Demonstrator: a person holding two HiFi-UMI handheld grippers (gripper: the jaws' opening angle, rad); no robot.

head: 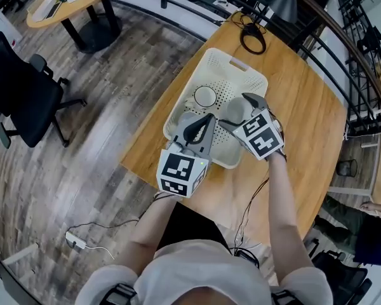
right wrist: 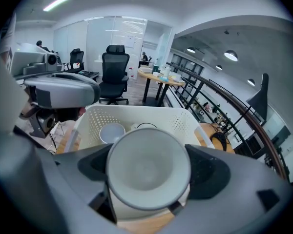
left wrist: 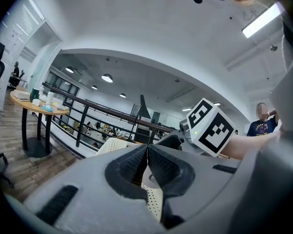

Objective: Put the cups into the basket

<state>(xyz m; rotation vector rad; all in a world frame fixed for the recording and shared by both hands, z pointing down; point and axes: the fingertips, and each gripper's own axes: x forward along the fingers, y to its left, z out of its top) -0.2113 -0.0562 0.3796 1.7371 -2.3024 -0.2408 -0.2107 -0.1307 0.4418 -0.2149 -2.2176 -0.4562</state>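
Hovering over the near end of the basket (head: 189, 84) on the tabletop (head: 305, 119), the right gripper (head: 244, 110) carries a cup (head: 233, 111), probably to lower it beside the second cup (head: 205, 96) inside; the left gripper (head: 206, 122) idles alongside. Left gripper view: its fingers (left wrist: 136, 162) meet, pinching nothing. Right gripper view: the fingers (right wrist: 207, 172) clamp the cup's sides, its mouth facing the camera, above the basket.

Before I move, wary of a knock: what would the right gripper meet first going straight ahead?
Probably the basket at its far wall, past the cup inside; the held cup leads. Depth unclear.
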